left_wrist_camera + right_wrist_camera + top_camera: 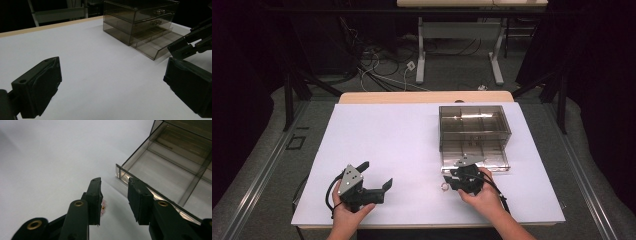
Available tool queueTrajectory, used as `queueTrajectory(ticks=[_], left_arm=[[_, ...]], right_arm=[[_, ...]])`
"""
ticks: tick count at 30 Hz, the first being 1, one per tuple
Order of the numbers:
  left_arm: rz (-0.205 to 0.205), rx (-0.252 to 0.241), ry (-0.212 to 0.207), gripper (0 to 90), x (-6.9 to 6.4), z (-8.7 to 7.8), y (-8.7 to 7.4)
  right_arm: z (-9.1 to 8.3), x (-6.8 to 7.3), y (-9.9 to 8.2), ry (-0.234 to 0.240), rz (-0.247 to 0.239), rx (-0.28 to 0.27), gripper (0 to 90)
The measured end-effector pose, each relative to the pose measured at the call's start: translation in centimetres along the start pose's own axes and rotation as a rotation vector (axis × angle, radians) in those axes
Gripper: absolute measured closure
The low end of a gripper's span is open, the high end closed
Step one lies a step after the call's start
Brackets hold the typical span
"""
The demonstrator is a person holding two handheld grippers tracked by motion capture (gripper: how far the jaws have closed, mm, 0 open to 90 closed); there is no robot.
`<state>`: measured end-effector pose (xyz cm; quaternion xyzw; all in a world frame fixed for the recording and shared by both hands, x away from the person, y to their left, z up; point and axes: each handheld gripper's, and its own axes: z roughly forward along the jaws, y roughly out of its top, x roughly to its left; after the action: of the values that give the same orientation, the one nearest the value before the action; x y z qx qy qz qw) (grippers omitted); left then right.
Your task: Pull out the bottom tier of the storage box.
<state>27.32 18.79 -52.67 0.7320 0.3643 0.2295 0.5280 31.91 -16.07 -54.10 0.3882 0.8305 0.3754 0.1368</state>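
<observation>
**Table inventory: two grippers, drawer box, small pink item**

1. Right gripper [451, 181]. Held in the person's right hand [482, 197], at about 5 o'clock on the white table [377, 135]. In the right gripper view its jaws stand partly apart with a clear gap between them; nothing is clamped between the pads.

2. Small pink item [103, 207]. Lies on the table, just beside the inner face of the left-hand jaw in the right gripper view, mostly hidden behind it. A tiny gold-coloured spot shows on it. In the high view a small pale object [444, 187] sits at the gripper's 8 o'clock, close to the jaw tips. What it is cannot be told.

3. Drawer box [474, 125]. Clear, smoky plastic, at about 2 o'clock on the table. Its bottom drawer [492, 161] is pulled out toward the person; the front edge lies just beside the right gripper.

4. Left gripper [374, 176]. Held in the left hand [344, 212] at about 7 o'clock, well apart from the box. Jaws wide open, holding nothing.
</observation>
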Motion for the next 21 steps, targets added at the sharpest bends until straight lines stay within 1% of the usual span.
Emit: queueTrajectory(ticks=[1,3,4,7,8,9,12,13,14,15,16,17,18,21], left_arm=[[0.001,0.000,0.001,1.4,0.0,0.0,0.0],[0.000,-0.001,0.002,1.4,0.0,0.0,0.0],[-0.003,-0.003,0.002,1.4,0.0,0.0,0.0],[-0.004,-0.008,0.009,1.4,-0.1,0.0,-0.1],[-0.004,-0.009,0.010,1.4,-0.1,0.0,-0.1],[-0.004,-0.010,0.010,1.4,-0.1,0.0,-0.1],[-0.004,-0.007,0.009,1.4,-0.1,-0.1,-0.1],[-0.001,-0.002,0.009,1.4,0.0,-0.1,-0.1],[0.000,0.000,0.010,1.4,0.0,-0.1,-0.1],[0.000,-0.001,0.010,1.4,0.0,-0.1,-0.1],[0.000,0.000,0.010,1.4,0.0,-0.1,-0.1],[0.000,-0.002,0.013,1.4,0.0,-0.1,-0.1],[0.000,-0.003,0.014,1.4,0.0,-0.1,-0.1],[-0.001,-0.003,0.013,1.4,0.0,-0.1,-0.1]], right_arm=[[0.0,0.1,0.0,0.002,-0.006,0.020,67.1],[0.1,0.2,0.0,0.006,-0.002,0.028,68.8],[0.1,0.3,0.0,0.012,0.005,0.040,69.4],[0.2,0.3,0.0,0.018,0.017,0.051,72.0],[0.3,0.3,-0.1,0.021,0.024,0.046,73.0],[0.3,0.3,0.0,0.017,0.016,0.069,73.9],[0.6,0.3,-0.1,0.021,0.013,0.054,75.4],[0.5,0.3,-0.1,0.019,0.004,0.072,76.0],[0.6,0.3,-0.1,0.020,0.003,0.073,76.3],[0.8,0.4,-0.1,0.017,0.012,0.060,76.9],[0.9,0.4,-0.1,0.017,0.001,0.064,77.6],[0.8,0.5,0.0,0.016,0.005,0.084,77.9],[0.9,0.5,0.0,0.017,0.000,0.073,78.0],[1.1,0.6,0.0,0.023,-0.013,0.084,79.1]])
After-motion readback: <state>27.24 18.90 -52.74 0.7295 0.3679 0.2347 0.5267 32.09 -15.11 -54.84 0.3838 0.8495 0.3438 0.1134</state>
